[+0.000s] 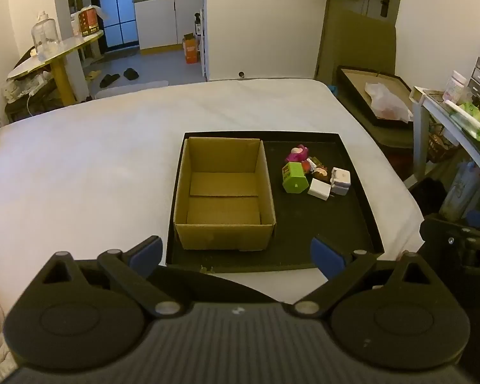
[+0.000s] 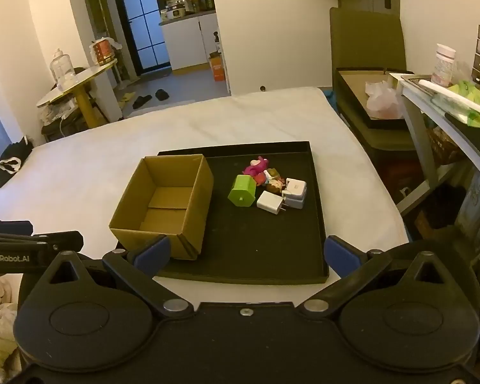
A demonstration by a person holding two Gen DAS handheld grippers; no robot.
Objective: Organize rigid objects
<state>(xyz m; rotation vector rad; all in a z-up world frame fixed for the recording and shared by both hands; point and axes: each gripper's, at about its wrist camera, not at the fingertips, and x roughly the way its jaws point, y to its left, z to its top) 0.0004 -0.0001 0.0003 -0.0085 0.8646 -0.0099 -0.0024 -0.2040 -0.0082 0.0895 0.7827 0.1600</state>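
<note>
Left wrist view: left gripper (image 1: 236,256) jaws spread wide, nothing between them, hovering near edge of black tray (image 1: 361,192); empty cardboard box (image 1: 224,192) sits in tray, toy pile (image 1: 313,172) just right of box. Right wrist view: right gripper (image 2: 246,252) also spread, empty. Best start: right goes for white charger (image 2: 270,202), outermost in pile, approached from above, then dropped into box.
</note>
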